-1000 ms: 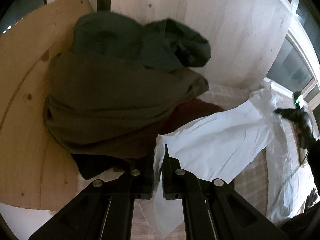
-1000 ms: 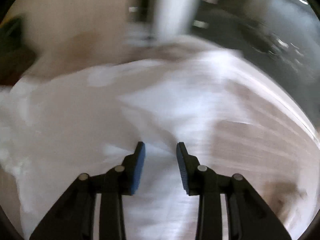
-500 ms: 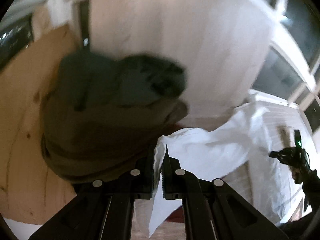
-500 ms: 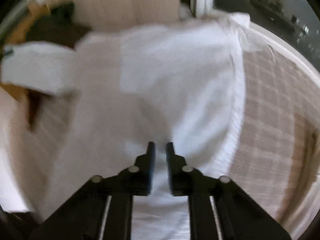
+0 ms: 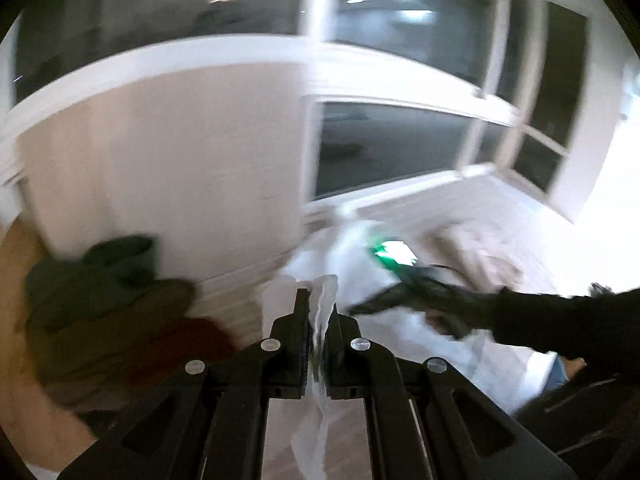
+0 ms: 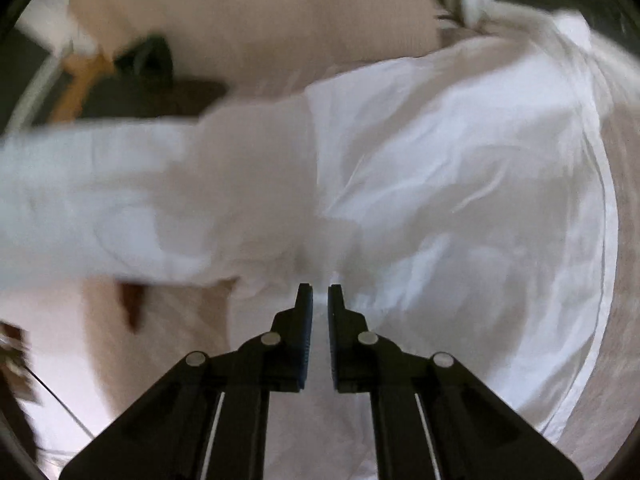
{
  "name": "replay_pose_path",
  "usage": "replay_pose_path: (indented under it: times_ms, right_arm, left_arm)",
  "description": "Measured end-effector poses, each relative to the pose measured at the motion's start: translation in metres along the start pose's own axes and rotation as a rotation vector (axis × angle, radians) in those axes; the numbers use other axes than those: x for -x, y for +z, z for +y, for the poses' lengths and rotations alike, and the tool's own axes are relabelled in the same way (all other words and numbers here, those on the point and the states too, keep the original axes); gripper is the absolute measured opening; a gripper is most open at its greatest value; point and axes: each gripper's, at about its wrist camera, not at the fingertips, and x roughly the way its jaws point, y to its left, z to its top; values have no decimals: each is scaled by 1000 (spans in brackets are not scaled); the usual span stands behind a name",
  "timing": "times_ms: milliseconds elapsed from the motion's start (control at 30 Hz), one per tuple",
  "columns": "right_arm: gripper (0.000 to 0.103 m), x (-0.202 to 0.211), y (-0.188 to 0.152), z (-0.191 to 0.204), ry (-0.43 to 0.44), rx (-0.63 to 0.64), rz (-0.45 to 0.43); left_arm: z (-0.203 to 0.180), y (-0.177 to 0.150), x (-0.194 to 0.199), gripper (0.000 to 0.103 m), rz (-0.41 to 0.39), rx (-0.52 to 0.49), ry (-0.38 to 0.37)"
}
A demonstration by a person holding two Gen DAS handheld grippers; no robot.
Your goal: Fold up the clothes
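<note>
**Both claws pinch the white garment**

The left gripper (image 5: 318, 316) is nearly closed, its jaws pressed on a bunched edge of the white garment (image 5: 326, 292), which sticks up between the tips and trails down between the fingers. Ahead and to its right, the right gripper (image 5: 404, 296) shows, held by a dark-sleeved arm (image 5: 560, 320). To its left lies a pile of dark clothes (image 5: 108, 300).

In its own view the right gripper (image 6: 319, 300) has just been closing; its jaws now stand narrow, with a fold of the white garment (image 6: 440, 180) between them. The cloth spreads ahead and to both sides. No containers or readable writing can be made out.
</note>
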Motion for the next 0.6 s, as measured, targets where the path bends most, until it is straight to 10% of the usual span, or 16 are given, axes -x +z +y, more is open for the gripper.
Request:
replay_pose_path:
  times_ms: [300, 600]
  right_arm:
    - [9, 40, 14, -34, 24, -71, 12]
    - [9, 90, 16, -42, -46, -73, 6]
  left_arm:
    - [-161, -50, -113, 5, 209, -146, -267]
    - [-186, -143, -190, 5, 445, -122, -307]
